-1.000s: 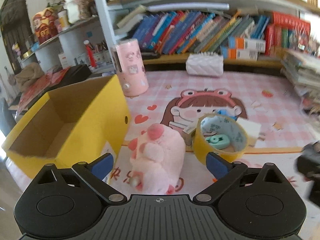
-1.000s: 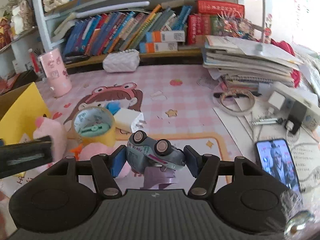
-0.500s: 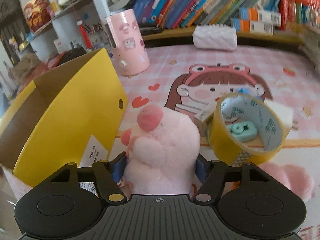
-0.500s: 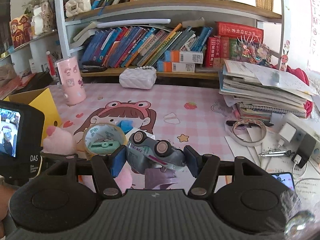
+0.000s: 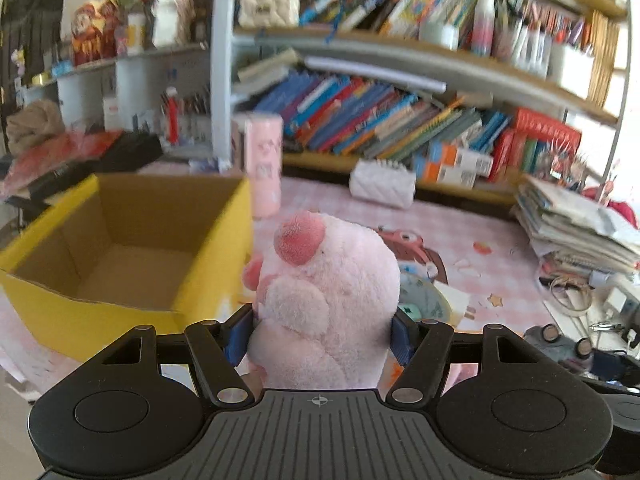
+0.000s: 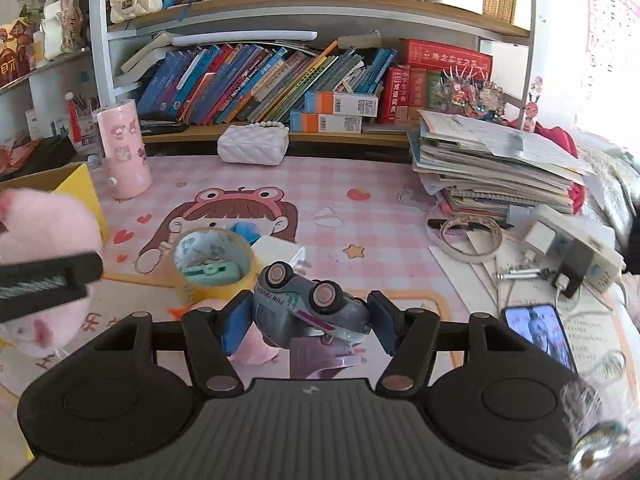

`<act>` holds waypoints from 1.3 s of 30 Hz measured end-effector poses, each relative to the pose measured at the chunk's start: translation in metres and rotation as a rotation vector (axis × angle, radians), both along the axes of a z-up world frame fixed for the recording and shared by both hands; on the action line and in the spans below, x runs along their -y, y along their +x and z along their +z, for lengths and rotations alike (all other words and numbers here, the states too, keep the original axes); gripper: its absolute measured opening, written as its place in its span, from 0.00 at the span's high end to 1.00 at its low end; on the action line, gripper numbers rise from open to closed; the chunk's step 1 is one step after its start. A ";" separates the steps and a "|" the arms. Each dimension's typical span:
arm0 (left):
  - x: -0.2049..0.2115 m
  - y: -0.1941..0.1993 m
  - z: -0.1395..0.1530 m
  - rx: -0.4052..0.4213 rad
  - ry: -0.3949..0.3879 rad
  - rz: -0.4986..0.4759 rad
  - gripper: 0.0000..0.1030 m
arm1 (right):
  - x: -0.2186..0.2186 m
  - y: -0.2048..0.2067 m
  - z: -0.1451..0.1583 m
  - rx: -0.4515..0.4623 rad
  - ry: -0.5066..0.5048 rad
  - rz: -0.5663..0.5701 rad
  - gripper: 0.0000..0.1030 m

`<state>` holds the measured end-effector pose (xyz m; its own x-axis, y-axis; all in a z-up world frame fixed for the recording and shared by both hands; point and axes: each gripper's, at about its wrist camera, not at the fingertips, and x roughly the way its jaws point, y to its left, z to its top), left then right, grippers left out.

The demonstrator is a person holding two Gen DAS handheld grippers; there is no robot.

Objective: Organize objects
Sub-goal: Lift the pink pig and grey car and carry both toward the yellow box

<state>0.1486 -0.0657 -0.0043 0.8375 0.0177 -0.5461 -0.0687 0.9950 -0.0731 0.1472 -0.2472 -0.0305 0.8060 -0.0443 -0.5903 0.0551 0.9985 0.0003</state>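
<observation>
My left gripper (image 5: 322, 334) is shut on a pink plush pig (image 5: 324, 292) and holds it in the air, just right of the open yellow cardboard box (image 5: 120, 256). The pig also shows at the left of the right wrist view (image 6: 44, 248). My right gripper (image 6: 308, 322) is shut on a grey toy truck (image 6: 308, 304), wheels up, above the pink checked mat. A yellow tape roll (image 6: 214, 264) with a green corrector inside stands on the mat ahead, next to a white block (image 6: 278, 250).
A pink tumbler (image 6: 122, 152) and white quilted purse (image 6: 254, 146) stand at the back by the bookshelf. A paper stack (image 6: 492, 168), power strip (image 6: 572, 244), tape ring (image 6: 472, 236) and phone (image 6: 538, 334) crowd the right side.
My left gripper closed on the plush pig and lifted it off the mat, level with the box's rim. My right gripper still holds the truck and has risen slightly.
</observation>
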 end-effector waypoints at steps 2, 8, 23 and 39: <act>-0.017 -0.014 0.006 0.023 0.002 0.014 0.35 | -0.015 -0.009 0.004 0.004 0.000 0.000 0.42; -0.084 -0.063 0.012 0.030 0.009 0.089 0.35 | -0.083 -0.046 0.010 0.006 -0.001 0.075 0.42; -0.219 -0.169 0.001 -0.080 0.045 0.248 0.35 | -0.249 -0.143 -0.002 -0.087 0.044 0.313 0.42; -0.232 -0.189 0.006 -0.043 0.007 0.176 0.35 | -0.262 -0.174 0.009 -0.077 0.030 0.271 0.42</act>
